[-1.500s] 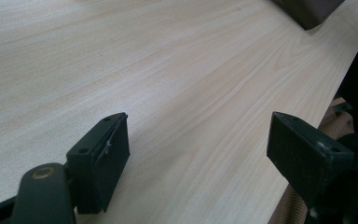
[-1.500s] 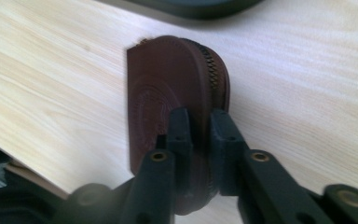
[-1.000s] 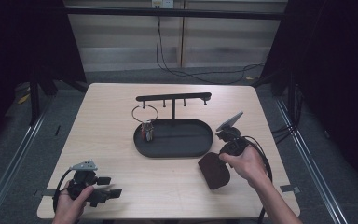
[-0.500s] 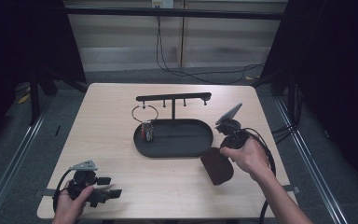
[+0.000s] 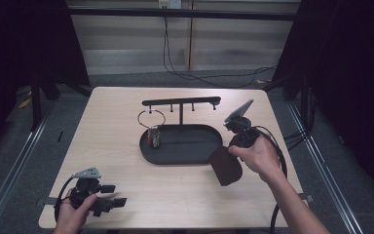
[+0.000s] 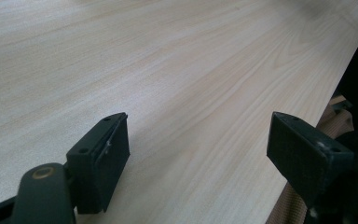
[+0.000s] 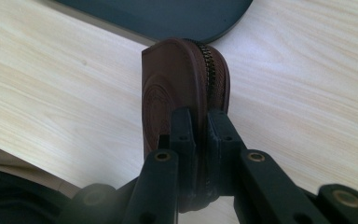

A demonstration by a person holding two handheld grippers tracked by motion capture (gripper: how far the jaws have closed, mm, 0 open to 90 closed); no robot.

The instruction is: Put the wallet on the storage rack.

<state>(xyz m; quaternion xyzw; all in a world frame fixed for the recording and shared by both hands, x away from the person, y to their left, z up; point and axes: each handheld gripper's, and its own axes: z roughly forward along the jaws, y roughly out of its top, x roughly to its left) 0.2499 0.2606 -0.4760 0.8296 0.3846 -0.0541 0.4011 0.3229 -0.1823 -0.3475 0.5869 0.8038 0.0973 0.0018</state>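
Brown leather pouch (image 7: 177, 93) pinched edge-on between the closed jaws of the right gripper (image 7: 200, 135), probably for carrying to the tray (image 7: 168, 18) beyond; left gripper (image 6: 196, 154) gapes wide, idle.

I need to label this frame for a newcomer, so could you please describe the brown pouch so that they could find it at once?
Start at the black oval tray in the middle of the wooden table. Just past its right end, the right gripper is clamped on a brown zipped pouch, held edge-up above the tabletop. It is the one brown leather thing here, with a round embossed mark on its side.
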